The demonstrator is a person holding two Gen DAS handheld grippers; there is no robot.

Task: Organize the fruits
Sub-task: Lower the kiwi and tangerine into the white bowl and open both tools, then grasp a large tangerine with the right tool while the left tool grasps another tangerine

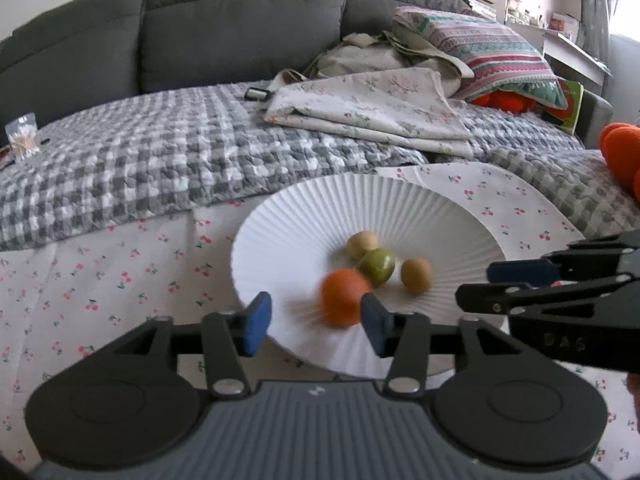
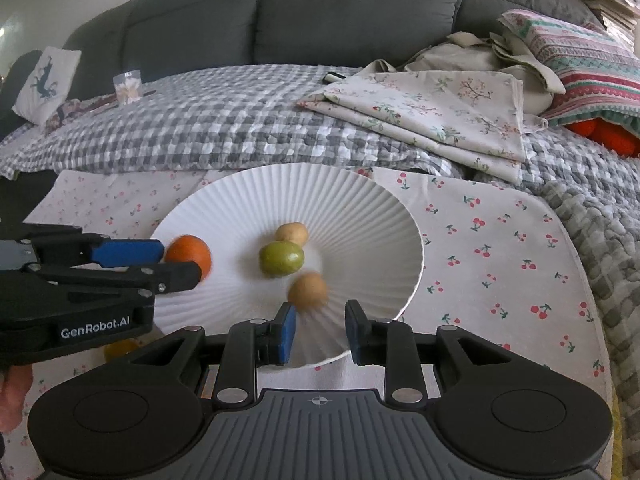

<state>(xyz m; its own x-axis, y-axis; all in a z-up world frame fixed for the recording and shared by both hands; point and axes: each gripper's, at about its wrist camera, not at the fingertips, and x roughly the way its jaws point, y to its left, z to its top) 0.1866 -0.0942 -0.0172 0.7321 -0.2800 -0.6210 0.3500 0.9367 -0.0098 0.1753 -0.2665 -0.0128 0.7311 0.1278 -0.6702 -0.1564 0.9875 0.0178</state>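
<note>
Obs.: white pleated plate [image 2: 360, 216] sits on the cherry-print cloth [image 2: 500, 248], near the front edge of the bed, with the checked grey blanket [image 2: 224, 136] behind it. Four fruits on the plate. Green fruit [image 2: 281, 259] and pale fruit [image 2: 292, 233] touch at the centre; brown fruit [image 2: 308, 291] lies just beside them toward the near rim; orange [image 2: 189, 255] lies on the left slope of the plate.

Left tongs [image 1: 316, 320]: jaws apart, nothing pressed. The orange [image 1: 344, 297] is blurred just ahead of the gap, close to the right-hand pad; it looks freshly let go, likely rolling downslope (judgement).

Right tongs [image 2: 320, 330]: jaws parted, not gripping. The brown fruit is blurred just beyond the pads, so probably also just dropped.

Why here: the dished plate funnels round fruit to its middle, so a release over the slope should suffice.

Room: both tongs crowd the near rim, side by side. Far rim and right side of the cloth are open. A yellowish object [image 2: 120, 350] shows under the left tongs, off the plate (identity unclear, possibly another fruit). Folded floral fabric [image 2: 432, 116] lies well behind.
</note>
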